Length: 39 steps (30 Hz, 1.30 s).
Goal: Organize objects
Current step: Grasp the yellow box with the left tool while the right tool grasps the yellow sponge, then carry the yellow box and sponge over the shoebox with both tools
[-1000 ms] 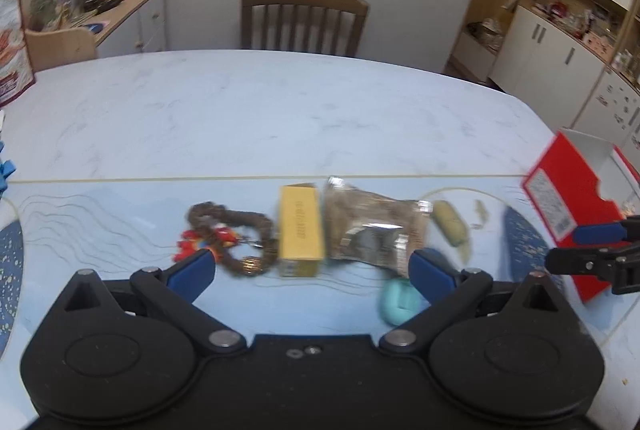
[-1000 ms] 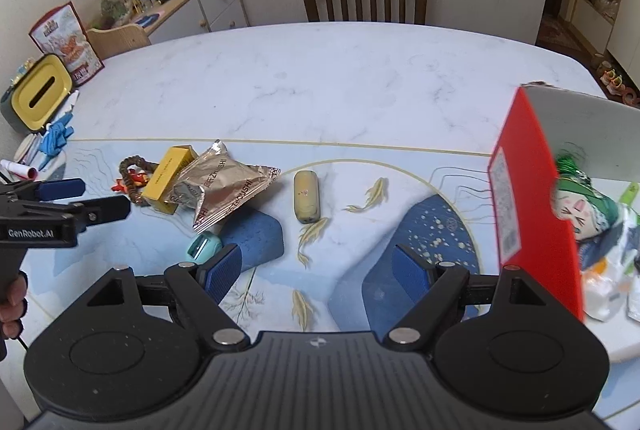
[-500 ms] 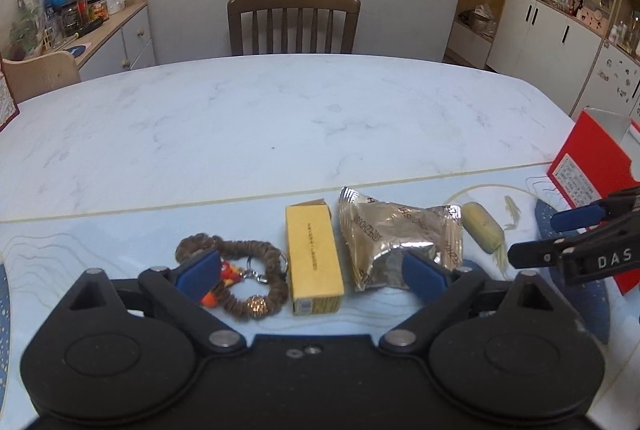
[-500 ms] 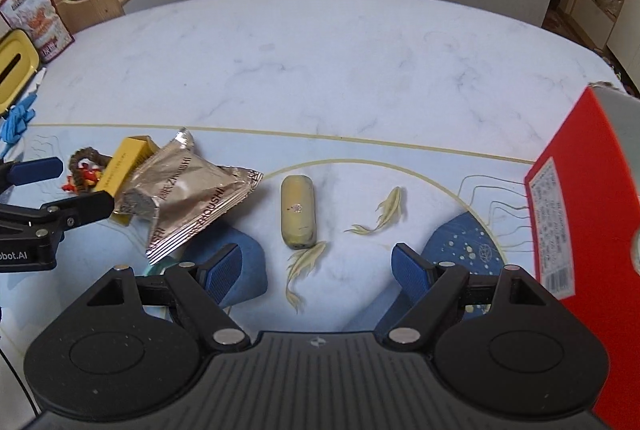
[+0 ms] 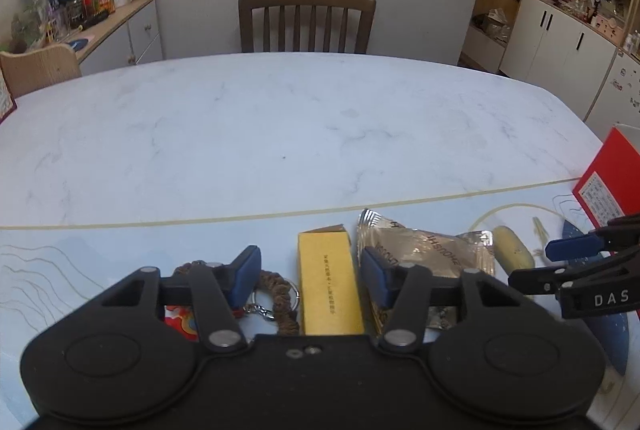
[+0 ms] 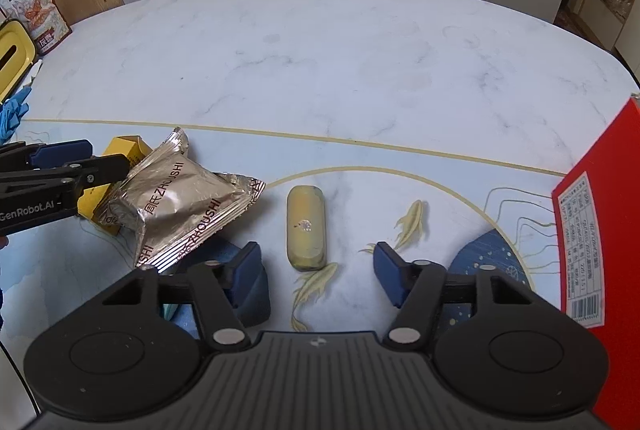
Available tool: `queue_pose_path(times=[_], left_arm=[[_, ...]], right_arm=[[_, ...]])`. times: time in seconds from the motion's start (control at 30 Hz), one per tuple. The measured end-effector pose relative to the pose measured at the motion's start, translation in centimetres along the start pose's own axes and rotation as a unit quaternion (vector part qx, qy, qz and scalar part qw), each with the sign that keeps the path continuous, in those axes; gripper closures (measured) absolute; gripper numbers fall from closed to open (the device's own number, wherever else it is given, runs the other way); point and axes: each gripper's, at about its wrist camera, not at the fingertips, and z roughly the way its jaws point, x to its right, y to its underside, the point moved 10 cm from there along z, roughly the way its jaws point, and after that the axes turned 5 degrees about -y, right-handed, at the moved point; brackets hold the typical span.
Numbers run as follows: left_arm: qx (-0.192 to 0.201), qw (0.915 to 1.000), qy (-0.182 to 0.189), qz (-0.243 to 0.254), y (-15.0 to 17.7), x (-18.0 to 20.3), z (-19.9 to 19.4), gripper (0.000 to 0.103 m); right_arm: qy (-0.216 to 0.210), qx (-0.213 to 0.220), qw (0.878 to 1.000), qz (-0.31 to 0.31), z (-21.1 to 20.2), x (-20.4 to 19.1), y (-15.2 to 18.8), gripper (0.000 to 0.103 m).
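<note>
Foil packet (image 6: 182, 204) reads ZHOUSHI; left gripper (image 5: 311, 276) spread around yellow box (image 5: 329, 280) (not touching), right gripper (image 6: 316, 272) spread, empty.

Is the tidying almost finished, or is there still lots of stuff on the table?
Still lots. Nothing looks put away yet. Both tools, left and right, are open and hold nothing. The yellow cardboard box, silver foil snack bag, pale yellow oblong case and brown braided keyring lie loose.

"zhoushi" on the foil packet (image 6: 180, 206); "genrobot.ai" on left hand-held gripper (image 6: 64, 166); "das" on right (image 5: 560, 262).
</note>
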Motion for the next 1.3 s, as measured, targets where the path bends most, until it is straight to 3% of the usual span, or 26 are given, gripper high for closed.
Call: queue_pose_path(times=[0.27, 0.63, 0.93, 1.3], left_arm=[[-0.011, 0.9998, 0.002, 0.013, 0.4, 0.8, 0.9, 0.060], [-0.024, 0.9995, 0.014, -0.010, 0.6, 0.4, 1.5, 0.074], [-0.029, 0.9995, 0.010, -0.013, 0.1, 0.2, 0.8, 0.076], [-0.028, 0.9983, 0.030, -0.041, -0.7, -0.2, -2.7, 0.076]], right_arm=[[0.001, -0.002, 1.000, -0.010, 0.8, -0.5, -0.6, 0.055], [0.010, -0.005, 1.000, -0.017, 1.1, -0.6, -0.8, 0.082], [0.013, 0.004, 1.000, -0.009, -0.2, -0.5, -0.3, 0.082], [-0.009, 0.030, 0.999, 0.009, -5.4, -0.8, 1.3, 0.082]])
